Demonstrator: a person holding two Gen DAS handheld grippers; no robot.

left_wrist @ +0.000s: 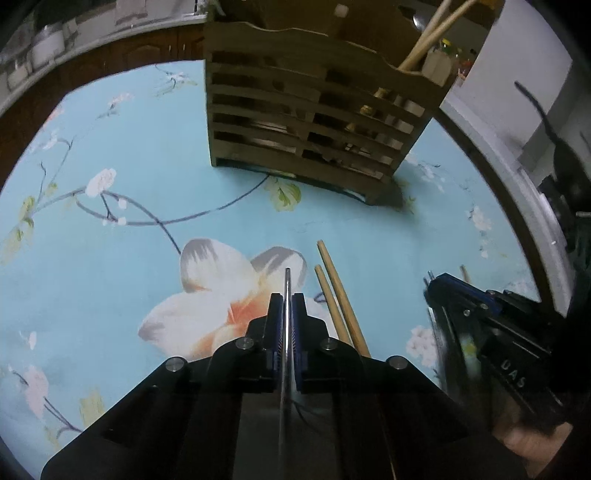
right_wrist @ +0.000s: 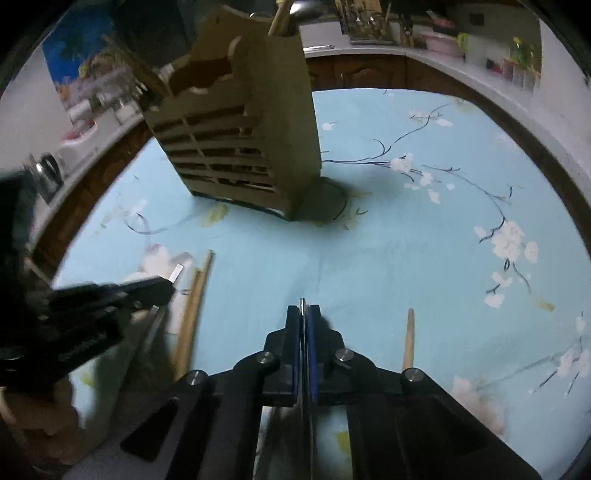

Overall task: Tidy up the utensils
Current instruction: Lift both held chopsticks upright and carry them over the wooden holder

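A slatted wooden utensil holder (left_wrist: 314,122) stands on the blue floral tablecloth (left_wrist: 110,258), with two wooden sticks (left_wrist: 436,33) upright in its right compartment. It also shows in the right wrist view (right_wrist: 240,147). My left gripper (left_wrist: 287,299) is shut on a thin metal utensil handle (left_wrist: 286,317). Two wooden chopsticks (left_wrist: 338,295) lie on the cloth just right of it. My right gripper (right_wrist: 303,314) is shut on a thin flat metal utensil (right_wrist: 303,332). A single wooden chopstick (right_wrist: 409,339) lies to its right.
The other gripper shows at the right of the left wrist view (left_wrist: 480,314) and at the left of the right wrist view (right_wrist: 92,306). A counter (right_wrist: 461,62) with jars and plants runs behind the table. The dark wooden table edge (left_wrist: 92,62) curves round the cloth.
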